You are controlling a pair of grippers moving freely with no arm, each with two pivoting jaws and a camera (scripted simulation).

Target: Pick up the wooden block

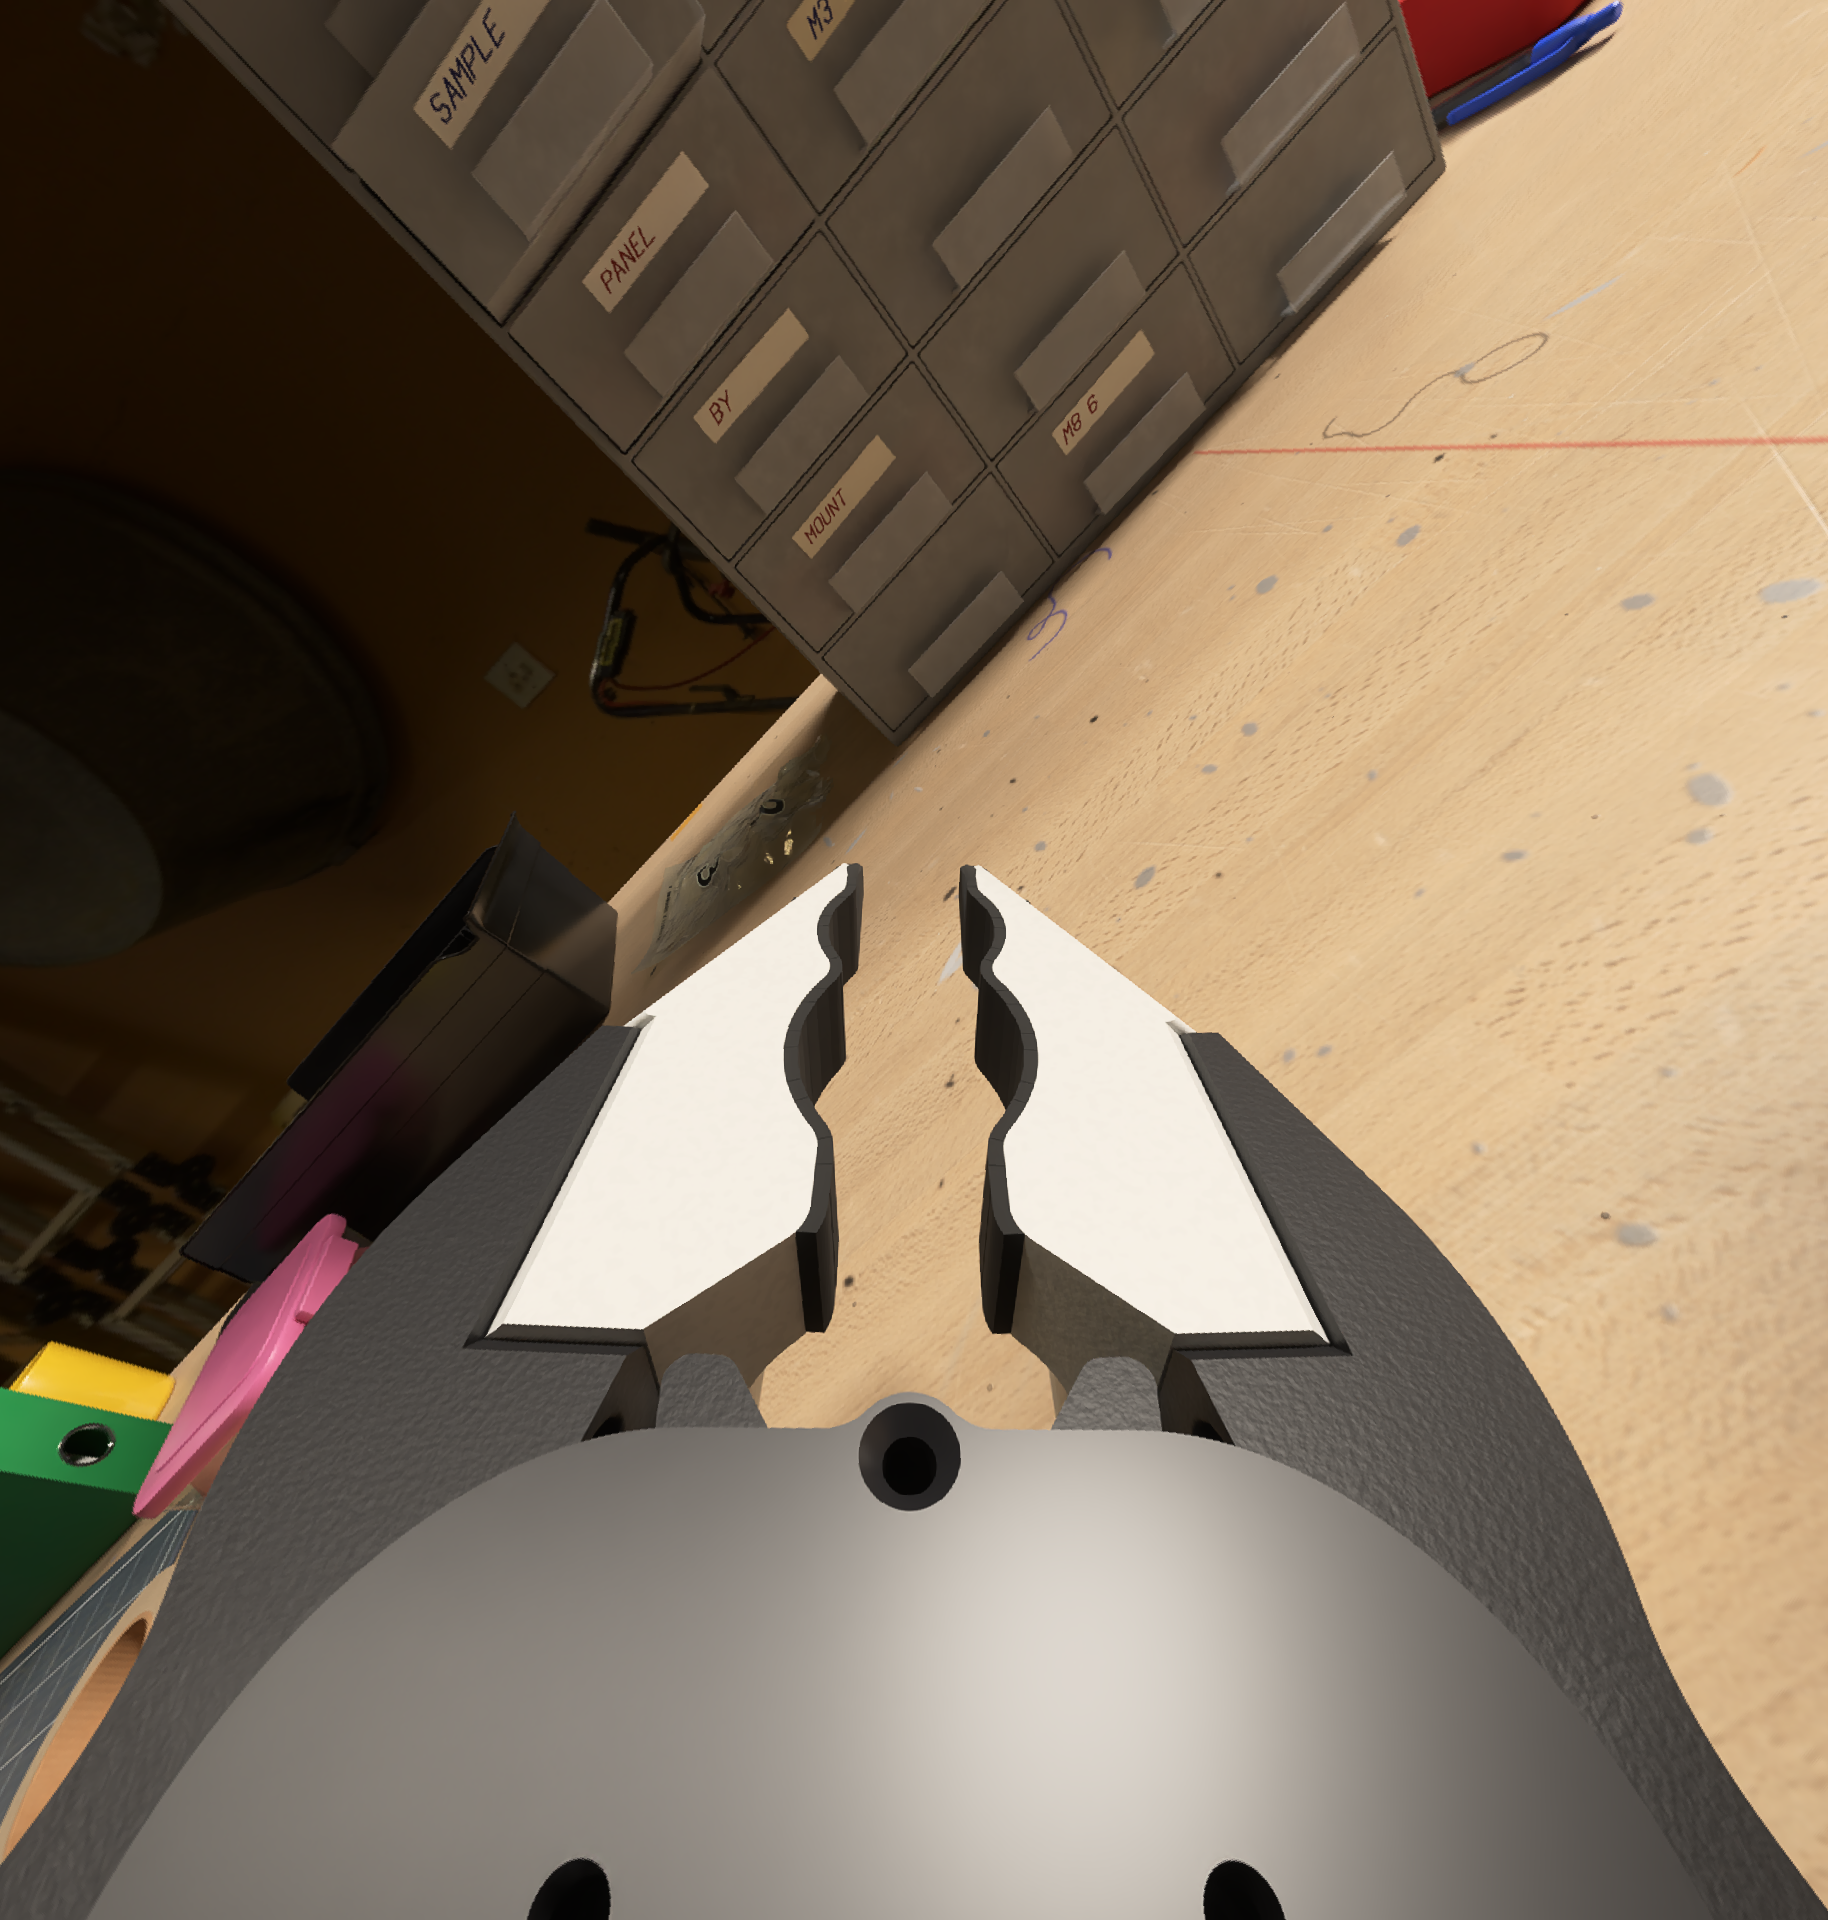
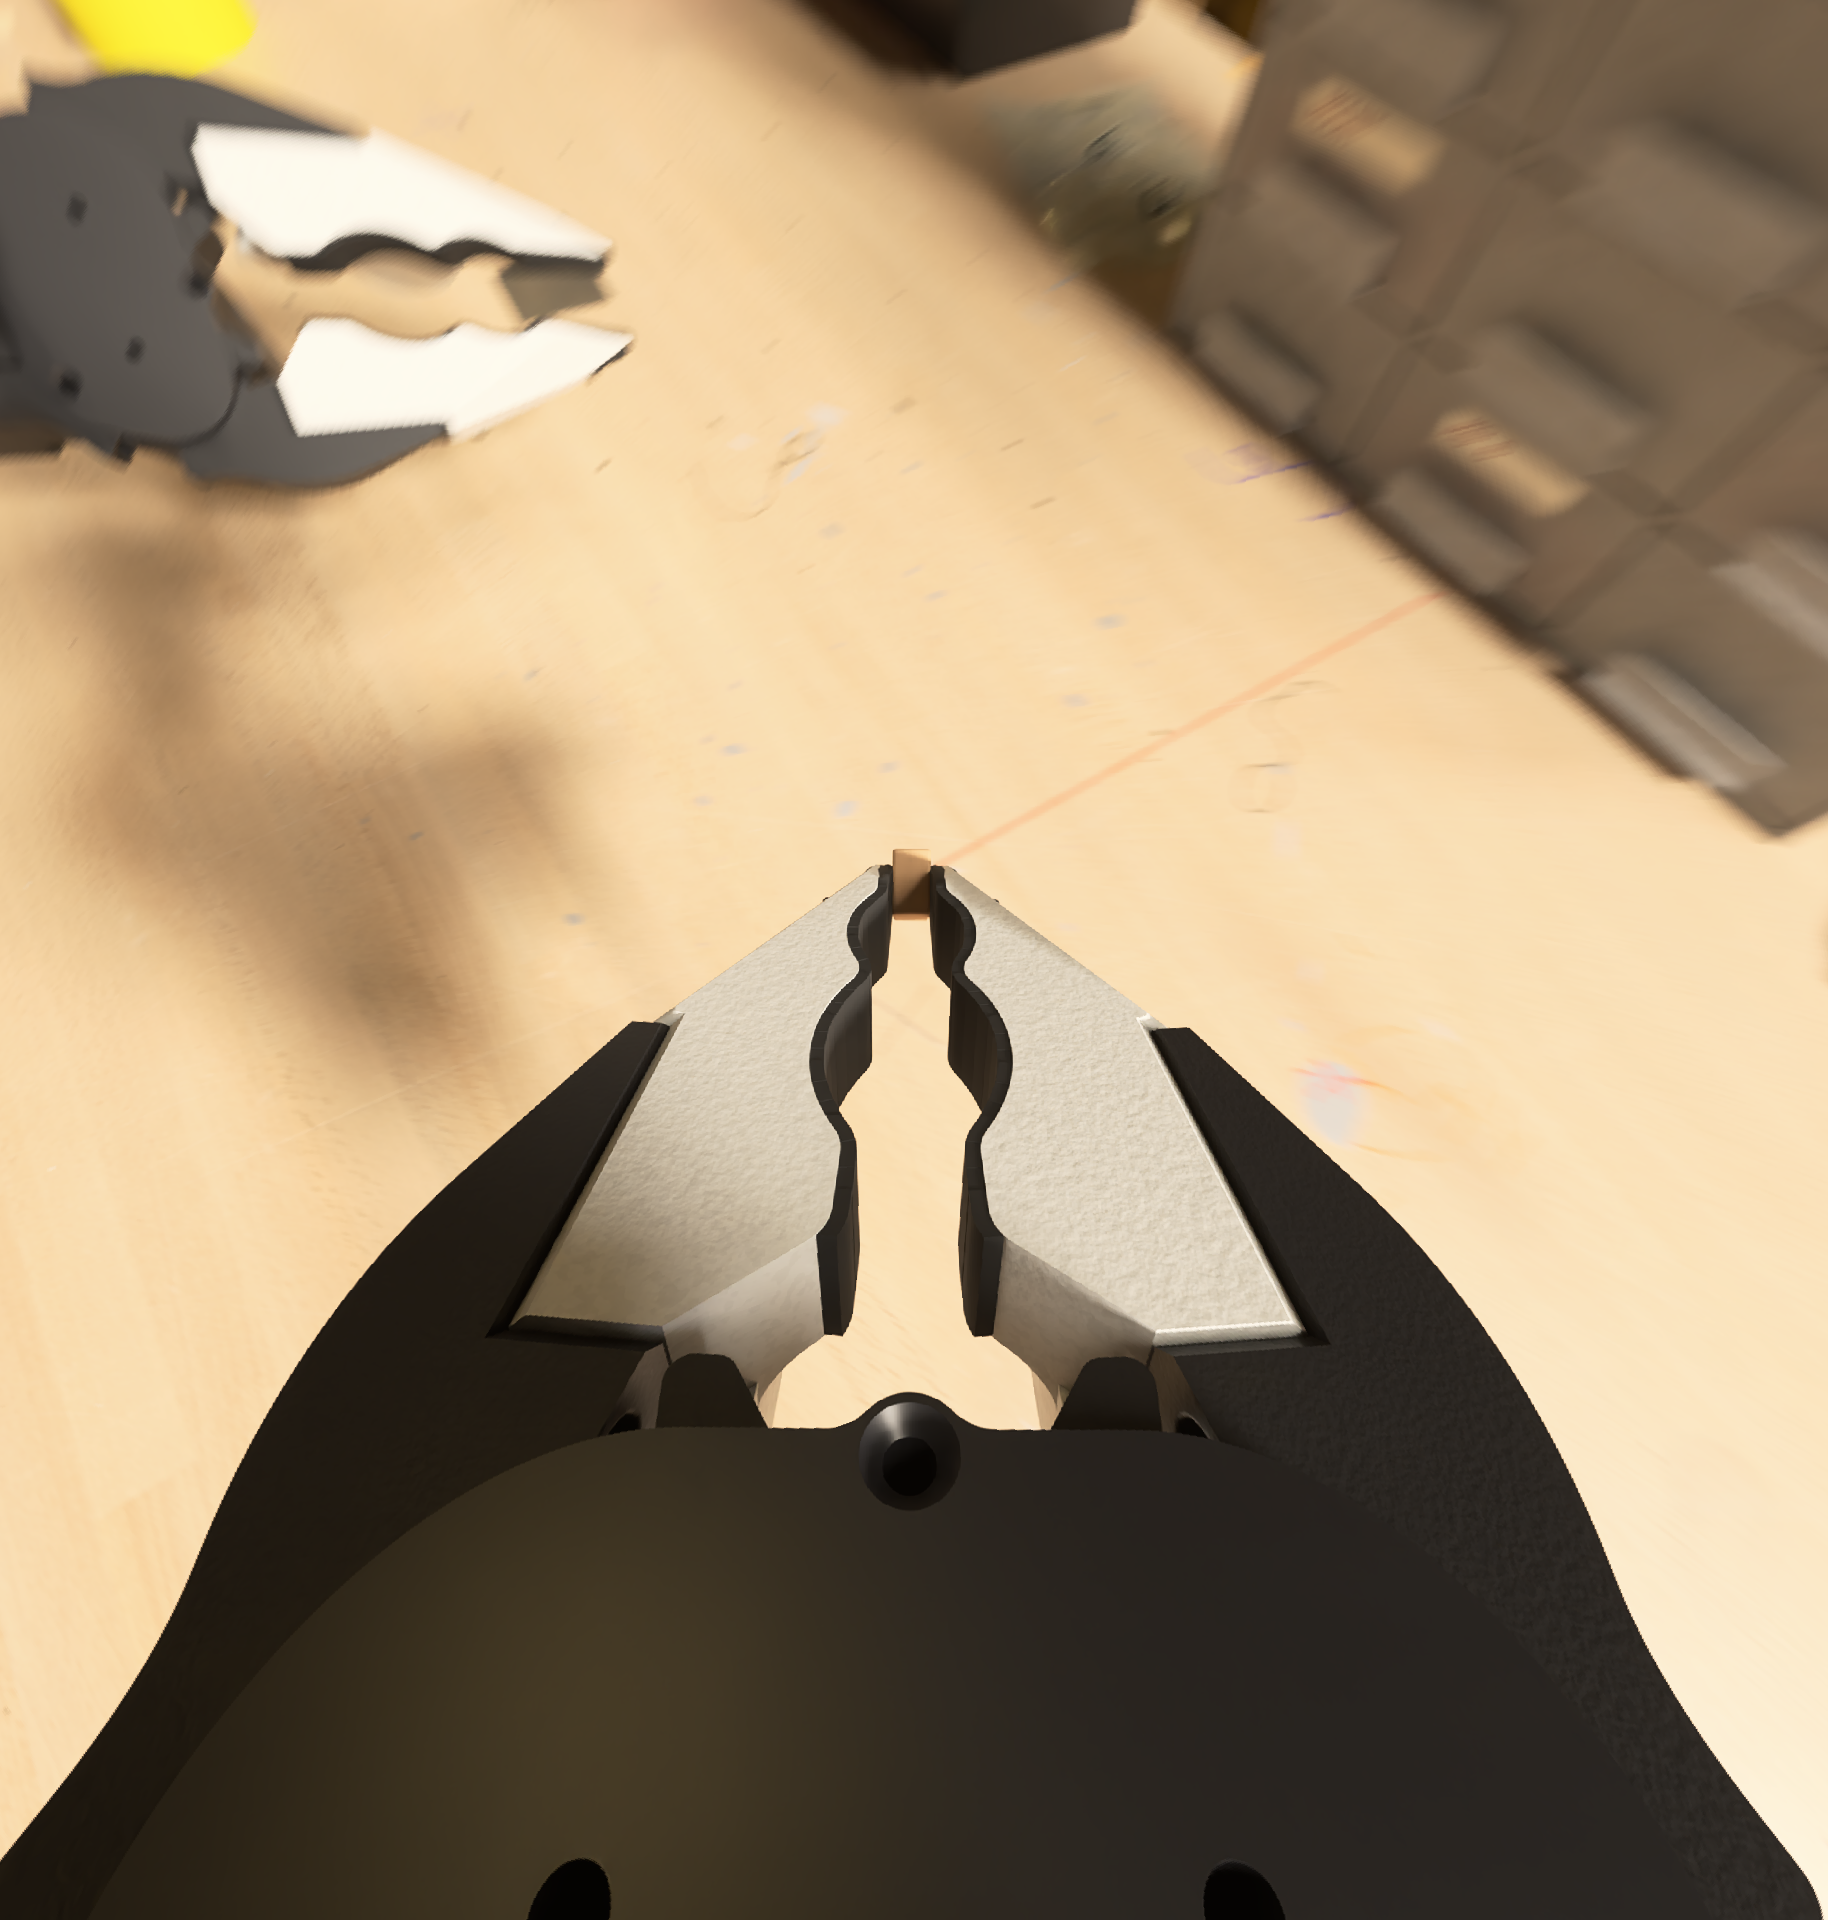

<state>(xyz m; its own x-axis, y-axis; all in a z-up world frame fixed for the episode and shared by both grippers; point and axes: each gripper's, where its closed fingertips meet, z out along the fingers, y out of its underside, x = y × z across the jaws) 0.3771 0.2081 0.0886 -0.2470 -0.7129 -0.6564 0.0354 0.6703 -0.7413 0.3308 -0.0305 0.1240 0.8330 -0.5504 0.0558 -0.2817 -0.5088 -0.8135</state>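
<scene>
In the right wrist view my right gripper [image 2: 911,883] is shut on a small tan wooden block [image 2: 910,881], pinched at the very fingertips and held above the wooden bench; the background is blurred. My left gripper [image 1: 911,883] is open with a narrow gap and empty, hovering over the bench near its left edge. It also shows in the right wrist view [image 2: 609,301] at the upper left, open and apart from the block. The block does not show in the left wrist view.
A grey drawer cabinet [image 1: 889,312] stands at the back of the bench and shows blurred in the right wrist view [image 2: 1564,364]. A black box [image 1: 453,1049], a pink disc [image 1: 255,1351], a green binder [image 1: 27,1496] and a tape roll [image 1: 68,1704] lie at the left. A red thing [image 1: 1461,42] sits far right.
</scene>
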